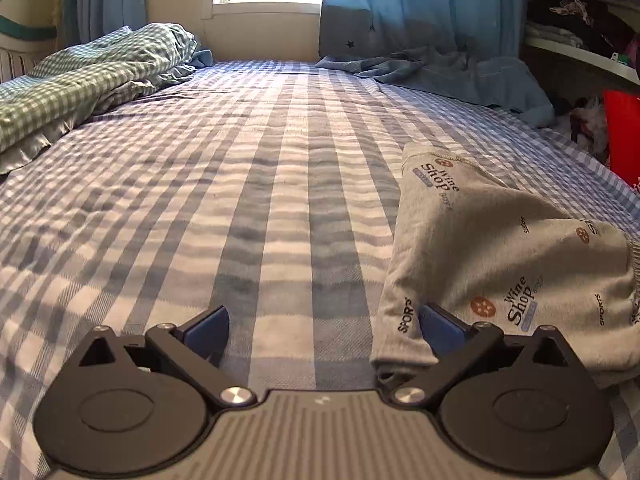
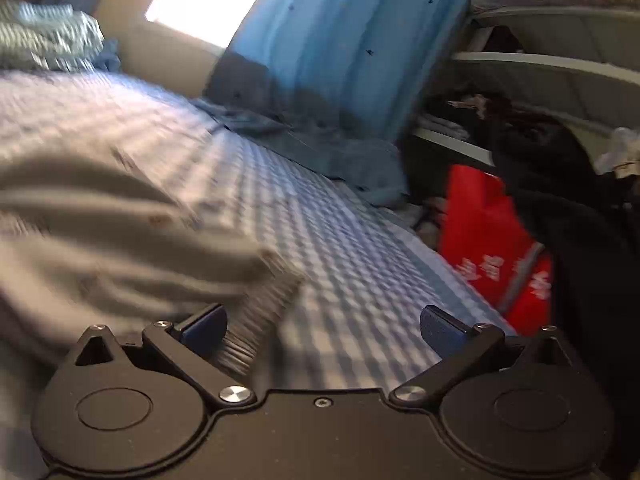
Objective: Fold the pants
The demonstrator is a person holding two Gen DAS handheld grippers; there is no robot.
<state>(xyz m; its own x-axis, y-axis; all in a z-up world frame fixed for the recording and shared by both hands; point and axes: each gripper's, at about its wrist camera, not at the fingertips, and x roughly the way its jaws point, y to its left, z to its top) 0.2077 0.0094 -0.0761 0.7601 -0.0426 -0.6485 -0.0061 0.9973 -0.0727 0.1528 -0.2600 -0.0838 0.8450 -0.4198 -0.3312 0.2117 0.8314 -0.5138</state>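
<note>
Grey pants [image 1: 492,256] printed with "Wine Shop" and "SPORTS" lie bunched on the blue checked bed sheet [image 1: 240,200], at the right of the left wrist view. My left gripper [image 1: 324,330] is open and empty; its right finger touches the pants' near left edge. In the blurred right wrist view the pants [image 2: 120,232] fill the left side. My right gripper [image 2: 324,328] is open and empty, with the pants' ribbed waistband [image 2: 256,320] just inside its left finger.
A green checked blanket [image 1: 92,76] is heaped at the far left. A blue cloth [image 1: 448,76] and blue curtain [image 1: 424,4] lie at the far right under the window. Shelves [image 2: 560,68] and a red bag [image 2: 488,232] stand beside the bed's right edge.
</note>
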